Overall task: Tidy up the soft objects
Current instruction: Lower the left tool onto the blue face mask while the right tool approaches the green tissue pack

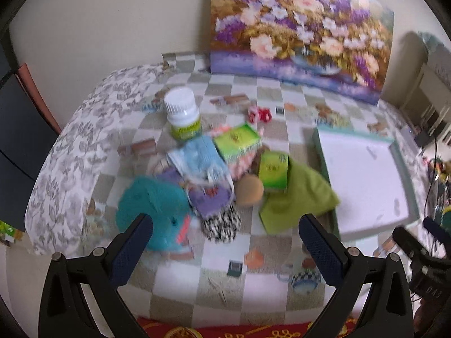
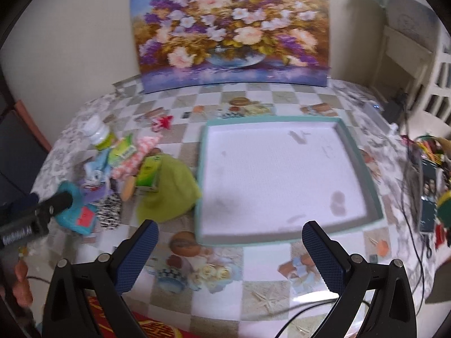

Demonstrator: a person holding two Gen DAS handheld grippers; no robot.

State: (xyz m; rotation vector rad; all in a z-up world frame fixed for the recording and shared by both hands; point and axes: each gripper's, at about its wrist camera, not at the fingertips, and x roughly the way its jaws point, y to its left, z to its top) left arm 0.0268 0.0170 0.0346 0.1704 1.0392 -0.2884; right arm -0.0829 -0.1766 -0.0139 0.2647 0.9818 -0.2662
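Observation:
A pile of soft things lies on the checkered tablecloth: a teal cloth [image 1: 153,205], a light blue cloth [image 1: 198,155], a purple cloth [image 1: 210,197], a black-and-white sock [image 1: 222,224], a green cloth [image 1: 298,197] and a tan sponge [image 1: 249,190]. My left gripper [image 1: 225,222] is open and empty, just before the pile. My right gripper [image 2: 229,233] is open and empty, near the front edge of the white tray [image 2: 282,169]. The pile shows at left in the right wrist view, with the green cloth [image 2: 169,194] touching the tray's left rim.
A white-capped bottle [image 1: 183,114] and two green boxes [image 1: 236,140] [image 1: 274,171] sit among the pile. A small red item [image 1: 259,114] lies behind. A flower painting [image 2: 231,33] leans on the wall. Cluttered shelves and cables [image 2: 422,169] are at right.

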